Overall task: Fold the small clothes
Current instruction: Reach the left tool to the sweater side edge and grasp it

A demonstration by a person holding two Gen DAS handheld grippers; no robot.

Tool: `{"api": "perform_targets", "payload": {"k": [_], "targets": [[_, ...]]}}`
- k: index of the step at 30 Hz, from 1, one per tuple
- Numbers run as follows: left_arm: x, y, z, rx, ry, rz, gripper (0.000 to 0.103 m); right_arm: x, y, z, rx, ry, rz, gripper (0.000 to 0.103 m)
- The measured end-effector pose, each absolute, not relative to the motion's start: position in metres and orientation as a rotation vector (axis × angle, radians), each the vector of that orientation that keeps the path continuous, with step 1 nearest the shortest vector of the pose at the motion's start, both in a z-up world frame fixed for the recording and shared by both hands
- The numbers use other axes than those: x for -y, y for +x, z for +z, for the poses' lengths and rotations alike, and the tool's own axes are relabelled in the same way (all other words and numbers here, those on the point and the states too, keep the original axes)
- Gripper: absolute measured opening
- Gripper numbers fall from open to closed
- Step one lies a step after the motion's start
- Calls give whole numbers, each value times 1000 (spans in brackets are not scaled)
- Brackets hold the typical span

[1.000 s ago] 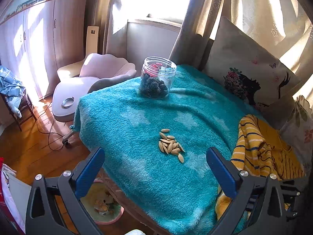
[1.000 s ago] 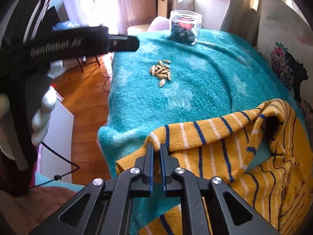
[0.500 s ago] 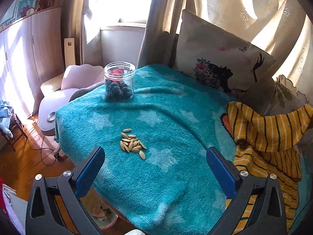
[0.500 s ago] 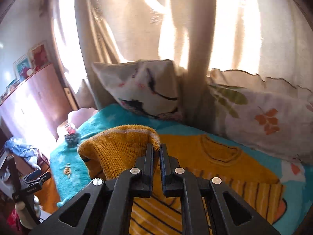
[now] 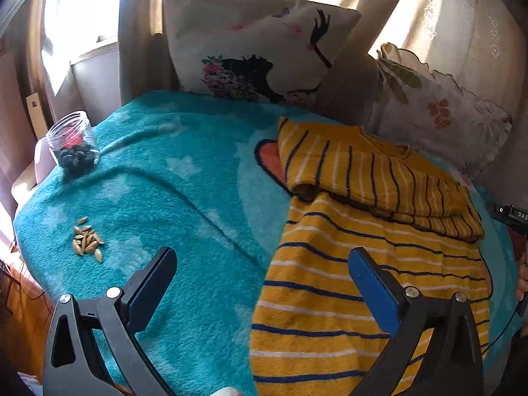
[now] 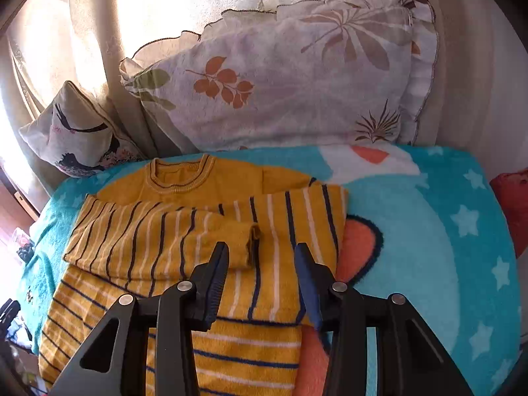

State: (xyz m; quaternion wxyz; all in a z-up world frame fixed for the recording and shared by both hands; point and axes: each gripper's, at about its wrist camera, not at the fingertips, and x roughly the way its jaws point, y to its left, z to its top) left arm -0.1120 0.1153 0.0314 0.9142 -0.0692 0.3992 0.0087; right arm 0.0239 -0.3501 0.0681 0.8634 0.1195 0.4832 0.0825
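Note:
A yellow sweater with navy and white stripes lies flat on the teal blanket, collar toward the pillows. One sleeve is folded across its chest, the cuff near the middle. My right gripper is open and empty, just above the sweater beside that cuff. In the left wrist view the sweater fills the right half. My left gripper is open and empty, over the sweater's left edge and the blanket.
A glass jar and a small pile of seeds sit on the blanket's left side. Two pillows lean against curtains at the back. A red object lies at the right edge.
My right gripper carried the sleeve across the sweater, laid it on the chest and opened. My left gripper swung right, so the sweater now fills its view.

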Motion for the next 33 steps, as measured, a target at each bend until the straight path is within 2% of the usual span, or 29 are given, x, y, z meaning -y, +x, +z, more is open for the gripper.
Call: {"api": "perform_targets", "payload": {"k": [2, 9, 14, 20, 24, 25, 29, 33], "targets": [[-98, -102, 21, -850, -131, -34, 103, 341, 2, 60, -1044, 298, 243, 45], [-73, -70, -29, -1003, -137, -101, 103, 360, -64, 35, -1110, 389, 302, 56], [-76, -75, -34, -1011, -124, -68, 103, 388, -97, 24, -1120, 508, 332, 56], [-77, -91, -36, -1024, -65, -59, 103, 435, -124, 67, -940, 491, 233, 57], [-78, -102, -32, -1031, -51, -103, 102, 447, -140, 103, -847, 348, 104, 69], [-84, -107, -28, -1020, -79, -119, 98, 447, -142, 104, -846, 354, 115, 73], [-120, -137, -9, -945, -197, -151, 97, 426, -150, 64, -976, 477, 284, 73], [-150, -163, -12, -929, -329, -226, 97, 387, -161, 15, -1101, 486, 379, 72]]}}
